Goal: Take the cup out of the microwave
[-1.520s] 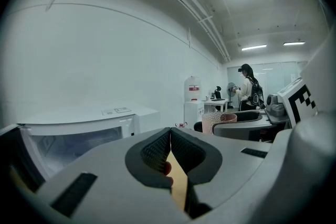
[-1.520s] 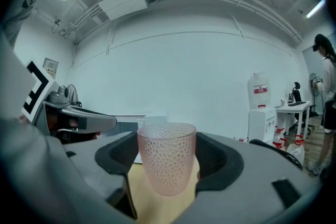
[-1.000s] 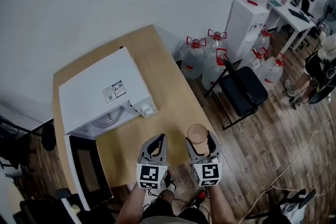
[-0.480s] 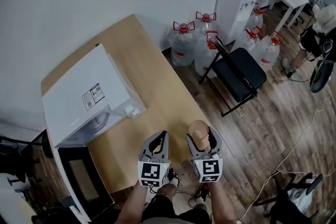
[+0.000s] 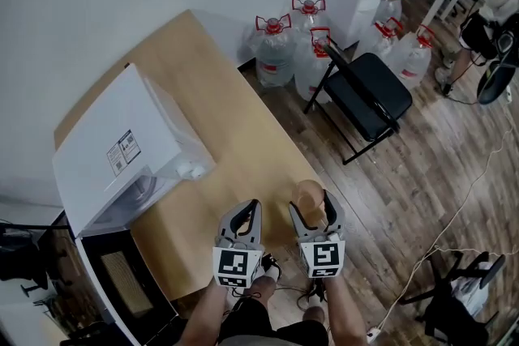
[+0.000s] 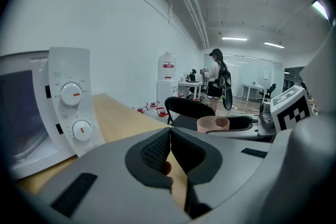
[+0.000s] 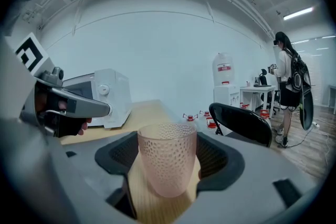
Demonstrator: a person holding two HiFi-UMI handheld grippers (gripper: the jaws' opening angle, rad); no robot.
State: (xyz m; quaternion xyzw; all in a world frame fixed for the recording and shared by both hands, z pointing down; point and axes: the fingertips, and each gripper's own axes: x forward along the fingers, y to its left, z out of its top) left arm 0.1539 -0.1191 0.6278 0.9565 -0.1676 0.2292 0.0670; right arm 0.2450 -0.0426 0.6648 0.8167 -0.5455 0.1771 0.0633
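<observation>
Since one second ago the head view has swung: the microwave (image 5: pixel 122 146) now lies farther left in it, and the gap between it and the two grippers has widened. The right gripper (image 5: pixel 312 205) remains clamped on the cup (image 7: pixel 167 162), one jaw pad pressed against each side of it. The cup is pink, textured and upright, outside the microwave and over the near right part of the table (image 5: pixel 243 134). The left gripper (image 6: pixel 170 140) is just left of the right one; its jaws meet at the tips and hold nothing. The microwave stands on the left part of the table with its door (image 5: pixel 122 288) swung open. A black chair (image 5: pixel 369 93) and water bottles (image 5: pixel 276 53) stand on the floor to the far right.
</observation>
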